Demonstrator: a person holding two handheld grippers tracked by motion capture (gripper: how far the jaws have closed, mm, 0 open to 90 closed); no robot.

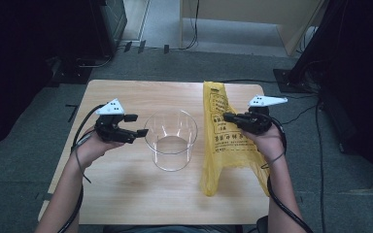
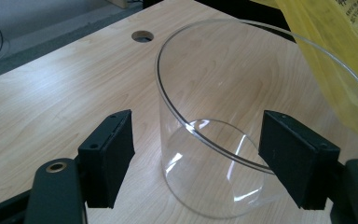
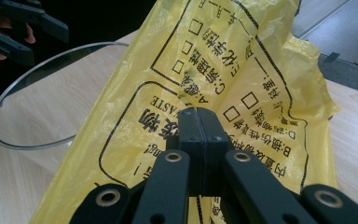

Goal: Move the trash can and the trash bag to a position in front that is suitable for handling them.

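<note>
Wooden desk (image 1: 126,179): right tool (image 1: 229,117) clamps yellow bag (image 1: 223,150); left tool (image 1: 135,125) open astride glass beaker (image 1: 171,141) rim; sideways nudge could topple it.

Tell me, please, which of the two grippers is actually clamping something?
The right gripper: its jaws are shut on the yellow bag, while the left gripper stands open around the clear container's wall.

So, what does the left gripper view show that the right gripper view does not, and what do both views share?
The left gripper view alone gives the left gripper's own black fingers standing open on either side of the clear container's near wall, without touching it, and a round hole in the table.

The right gripper view alone gives the right gripper shut on the yellow bag, with the bag's black print readable.

Both share the container's rim, the yellow bag and the wooden table.
</note>
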